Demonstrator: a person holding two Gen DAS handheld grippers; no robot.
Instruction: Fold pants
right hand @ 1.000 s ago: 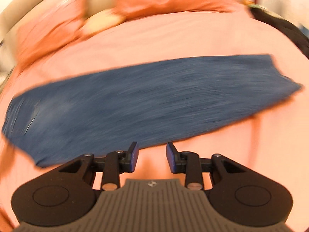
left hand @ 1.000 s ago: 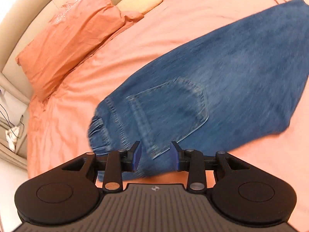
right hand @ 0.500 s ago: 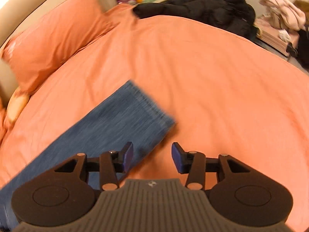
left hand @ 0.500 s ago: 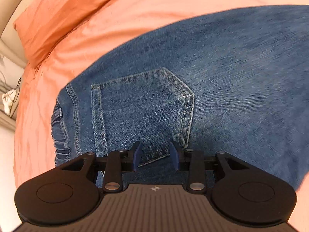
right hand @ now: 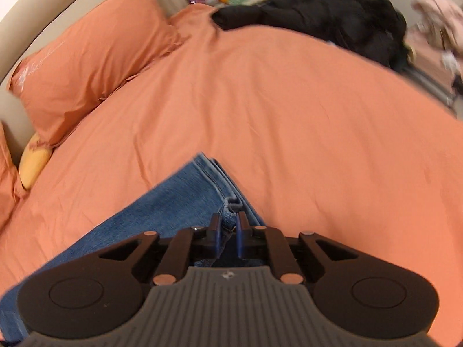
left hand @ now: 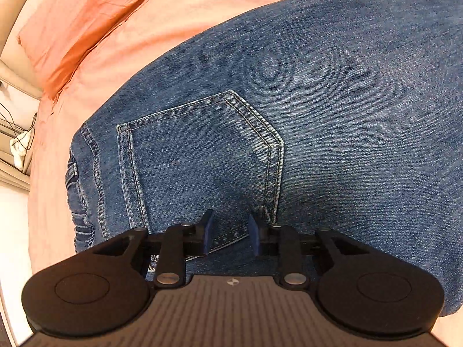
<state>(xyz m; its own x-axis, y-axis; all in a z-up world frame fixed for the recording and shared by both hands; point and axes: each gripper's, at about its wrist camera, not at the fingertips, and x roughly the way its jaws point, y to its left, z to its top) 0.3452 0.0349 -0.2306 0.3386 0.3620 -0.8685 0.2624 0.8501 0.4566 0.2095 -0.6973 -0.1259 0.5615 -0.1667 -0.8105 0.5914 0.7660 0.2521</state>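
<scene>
1. Nearest in the right wrist view: right gripper (right hand: 228, 232), jaws just closed down onto the bunched hem of the jeans (right hand: 162, 219), blue denim pinched between the two pads.
2. Nearest in the left wrist view: left gripper (left hand: 230, 232), jaws just narrowed yet parted, with a gap between the pads and the bottom corner of the back pocket (left hand: 202, 167) lying under that gap; whether the pads touch the cloth cannot be told.
3. No readable writing or brand on either tool, only a small pale mark on each ribbed grey body; faint pale embroidery on the orange pillow (right hand: 89, 66), not legible.
4. Jeans spread flat on the orange bedsheet (right hand: 289, 121), seat and pocket facing up under the left tool, waistband edge at the left, one leg running out to the hem held by the right tool.
5. Beyond the hem, wide bare sheet ahead and to the right, lightly creased.
6. Left edge of the bed close by the waistband in the left wrist view, with a white cable (left hand: 20, 141) past it.
7. Farther back: pillow against the beige headboard (right hand: 58, 14), a yellow cushion (right hand: 33, 164) just below it.
8. Farthest: black clothing (right hand: 332, 20) heaped at the far edge of the bed, blurred clutter behind.
</scene>
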